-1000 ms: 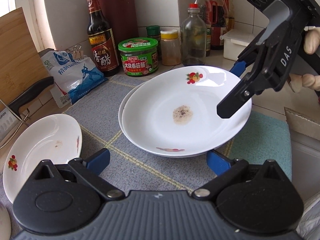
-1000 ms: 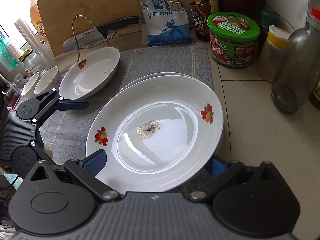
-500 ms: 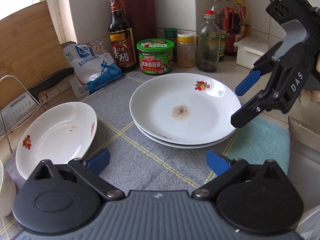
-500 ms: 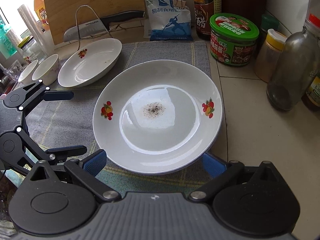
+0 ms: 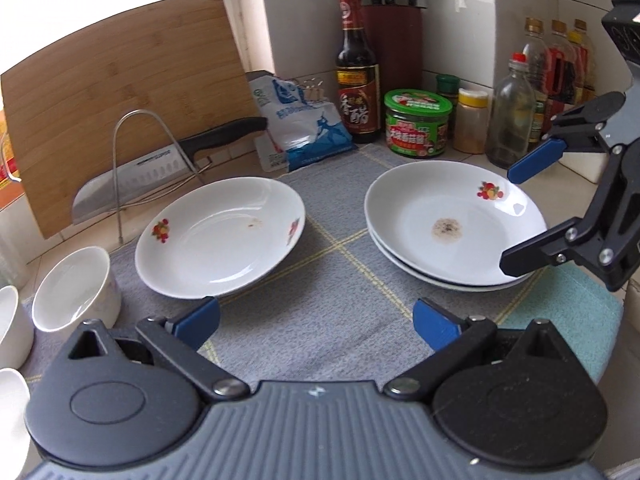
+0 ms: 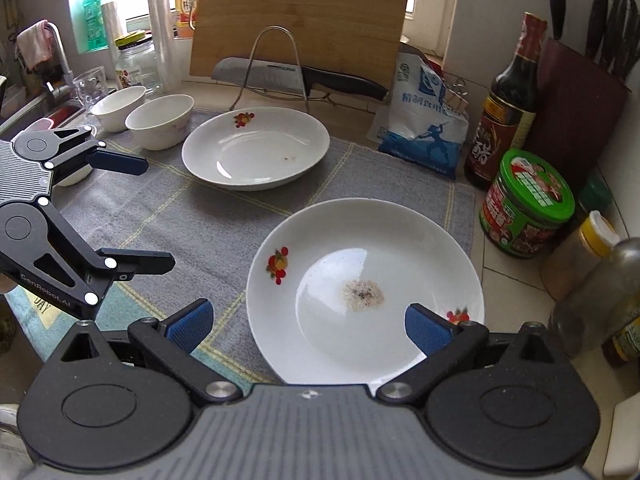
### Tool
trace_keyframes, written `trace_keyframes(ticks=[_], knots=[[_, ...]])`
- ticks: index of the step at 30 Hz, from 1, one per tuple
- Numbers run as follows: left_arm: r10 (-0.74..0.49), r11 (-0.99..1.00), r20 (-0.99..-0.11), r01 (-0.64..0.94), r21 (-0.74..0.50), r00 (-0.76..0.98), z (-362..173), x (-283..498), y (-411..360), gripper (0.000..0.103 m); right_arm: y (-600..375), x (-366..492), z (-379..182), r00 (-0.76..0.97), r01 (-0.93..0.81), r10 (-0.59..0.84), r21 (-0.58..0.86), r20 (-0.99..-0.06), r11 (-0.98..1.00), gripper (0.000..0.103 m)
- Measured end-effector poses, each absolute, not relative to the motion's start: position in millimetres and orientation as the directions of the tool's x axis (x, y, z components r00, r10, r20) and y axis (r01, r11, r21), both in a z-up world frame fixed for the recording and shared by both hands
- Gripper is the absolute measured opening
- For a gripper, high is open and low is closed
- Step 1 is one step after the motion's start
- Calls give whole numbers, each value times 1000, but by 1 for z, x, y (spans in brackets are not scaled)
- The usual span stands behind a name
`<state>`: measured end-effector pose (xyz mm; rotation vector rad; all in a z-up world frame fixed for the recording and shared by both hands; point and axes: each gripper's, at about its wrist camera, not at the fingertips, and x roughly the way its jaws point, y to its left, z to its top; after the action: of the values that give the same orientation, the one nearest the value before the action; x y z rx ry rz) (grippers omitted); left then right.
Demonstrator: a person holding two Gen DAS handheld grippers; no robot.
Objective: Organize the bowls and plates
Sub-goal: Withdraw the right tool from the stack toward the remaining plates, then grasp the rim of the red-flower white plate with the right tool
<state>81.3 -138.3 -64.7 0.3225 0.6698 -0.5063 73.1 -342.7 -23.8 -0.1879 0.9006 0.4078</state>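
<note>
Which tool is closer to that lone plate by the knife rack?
Left. The left tool sits right at the lone plate's near rim; the right tool hangs over the stacked plates.

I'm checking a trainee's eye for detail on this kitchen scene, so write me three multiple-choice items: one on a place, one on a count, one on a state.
1. Where does the cleaver lie?
A. In the wire rack before the cutting board
B. On the stacked plates
C. Inside a bowl

2. How many plates make up the stack at the right of the mat?
A. One
B. Two
C. Four

3. How do the right tongs stand?
A. Shut on a plate's rim
B. Shut on a bowl
C. Open, gripping nothing

Answers:
1 A: its blade rests across the wire rack, with the cutting board behind.
2 B: a second rim shows under the top plate in the left wrist view.
3 C: both blue pads sit wide apart over the plate, holding nothing.
</note>
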Motion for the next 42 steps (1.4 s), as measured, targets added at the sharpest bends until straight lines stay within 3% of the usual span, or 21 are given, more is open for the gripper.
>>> trace_keyframes(ticks=[12, 20, 28, 42], knots=[[-242, 895, -691, 432, 113, 681, -89, 127, -103, 102, -298, 116, -29, 547, -398, 283, 53, -788, 916, 103], [-265, 878, -728, 471, 90, 632, -120, 159, -103, 103, -273, 147, -41, 512, -401, 281, 63, -812, 914, 103], [-324, 875, -718, 483, 20, 616, -126, 180, -102, 103, -257, 191, -54, 461, -418, 325, 121, -826, 900, 103], [-331, 883, -692, 470, 13, 642, -127, 199, -107, 103, -249, 260, -87, 356, -409, 308, 150, -882, 900, 103]])
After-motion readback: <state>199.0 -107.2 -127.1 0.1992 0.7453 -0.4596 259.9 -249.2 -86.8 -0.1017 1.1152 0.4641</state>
